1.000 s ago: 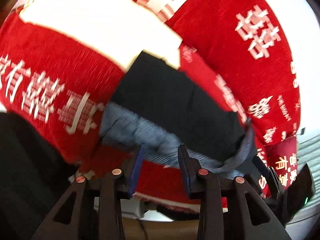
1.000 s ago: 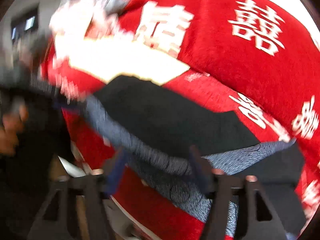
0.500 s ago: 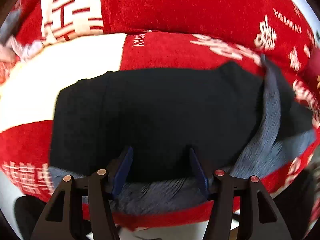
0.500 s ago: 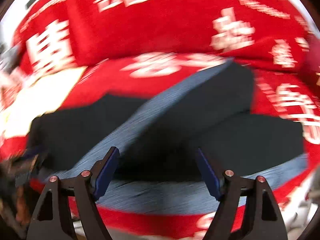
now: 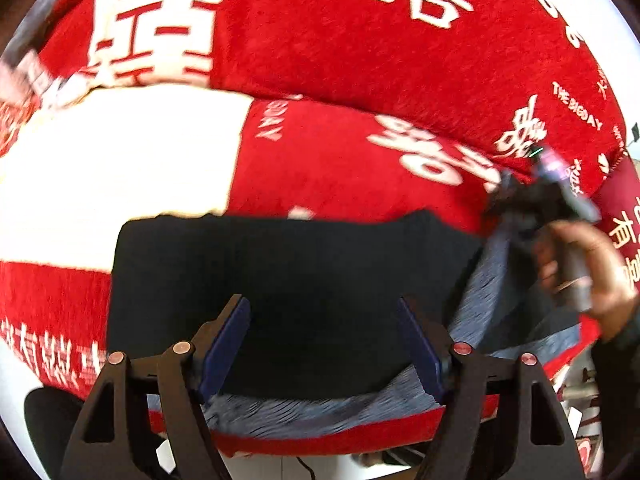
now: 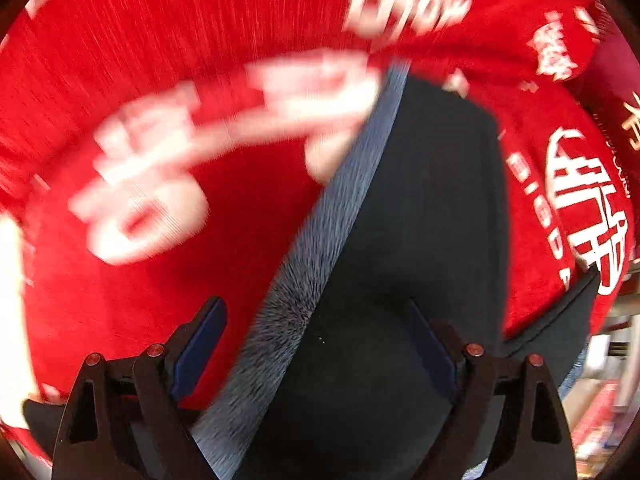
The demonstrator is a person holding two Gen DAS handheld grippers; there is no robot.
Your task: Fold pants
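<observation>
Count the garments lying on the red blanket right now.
1: dark pants, grey lining showing, on the red blanket near its front edge. Others may lie outside view.

A red blanket (image 5: 328, 52) with white characters covers the surface — dark pants (image 5: 304, 280), grey lining showing, lie flat on it.

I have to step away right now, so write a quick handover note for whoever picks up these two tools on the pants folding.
Left tool: jaws opening, nothing pinched; it hangs over the dark pants.
Right tool: jaws also opening, empty, above the right end of the pants, where the grey lining shows along a turned-over edge. In the left wrist view the person's hand holds it.
Pants lie on the red blanket, near its front edge, already folded over into a compact block.
Left: the right end looks untidy with lining showing; probably straighten it and check whether another fold is needed.
</observation>
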